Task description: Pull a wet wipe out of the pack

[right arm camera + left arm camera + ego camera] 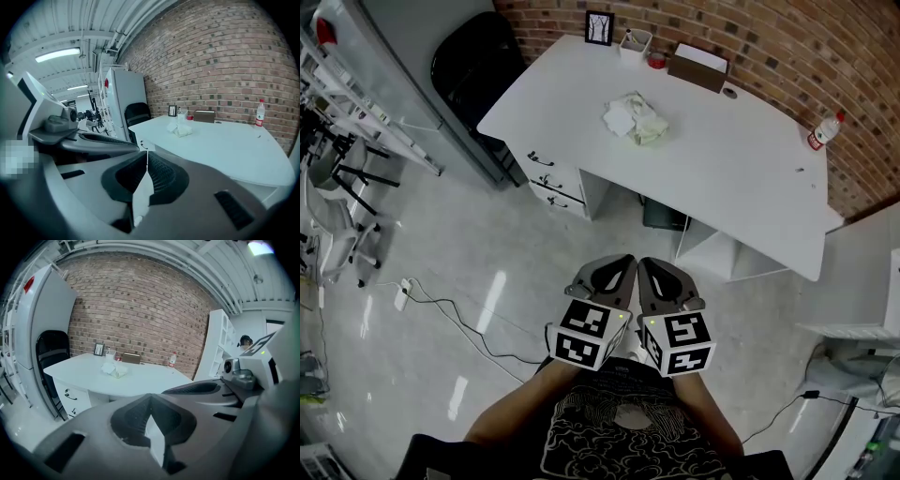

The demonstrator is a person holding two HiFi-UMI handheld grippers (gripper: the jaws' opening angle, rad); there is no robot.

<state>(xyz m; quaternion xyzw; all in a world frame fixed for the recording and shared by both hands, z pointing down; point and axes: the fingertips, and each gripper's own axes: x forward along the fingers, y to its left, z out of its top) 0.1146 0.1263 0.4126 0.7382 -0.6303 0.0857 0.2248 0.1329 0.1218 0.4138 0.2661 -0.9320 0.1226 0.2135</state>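
Jaws pressed together on both sides, nothing held.
Left gripper (622, 262) and right gripper (645, 265) hover side by side at the person's waist; the crumpled white and pale-green wet wipe pack (636, 119) lies well apart on the white desk (741, 169).

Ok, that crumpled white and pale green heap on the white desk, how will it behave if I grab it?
The crumpled white and pale green heap is probably soft and floppy: its folds slump unevenly on the white desk. It looks light, so a push would likely bunch it rather than roll it.
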